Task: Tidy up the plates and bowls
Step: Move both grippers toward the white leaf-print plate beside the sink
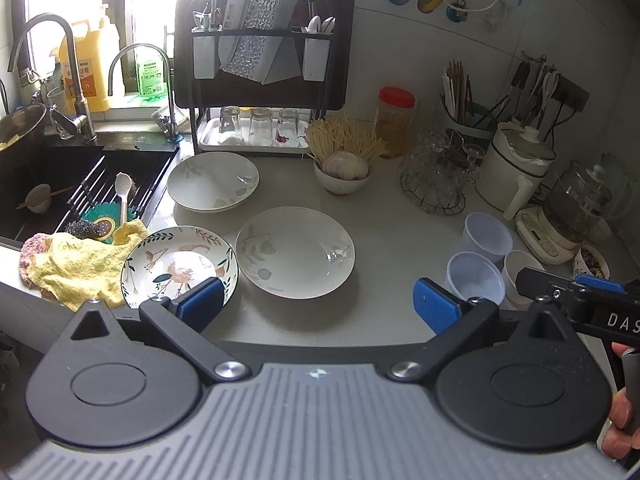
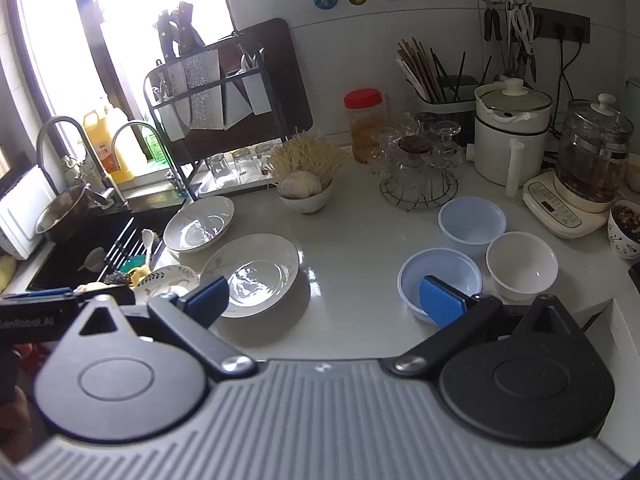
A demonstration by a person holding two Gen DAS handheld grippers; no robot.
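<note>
Three plates lie on the pale counter: a floral one (image 1: 178, 266) at the near left, a white one (image 1: 295, 252) in the middle and another white one (image 1: 213, 181) behind by the sink. At the right stand two translucent plastic bowls (image 1: 475, 278) (image 1: 487, 236) and a white ceramic bowl (image 2: 522, 265). My left gripper (image 1: 320, 304) hovers open over the counter's front edge, its left fingertip over the floral plate's rim. My right gripper (image 2: 326, 302) is open too, between the middle plate (image 2: 251, 274) and the near plastic bowl (image 2: 440, 280). Neither holds anything.
A black sink (image 1: 48, 188) with a rack, spoon and yellow cloth (image 1: 76, 264) lies left. At the back are a dish rack (image 1: 260, 80) with glasses, a bowl of garlic (image 1: 345, 172), a red-lidded jar (image 1: 394, 120), glassware on a wire stand (image 1: 436, 176), a white pot (image 1: 516, 168) and a glass kettle (image 2: 592, 160).
</note>
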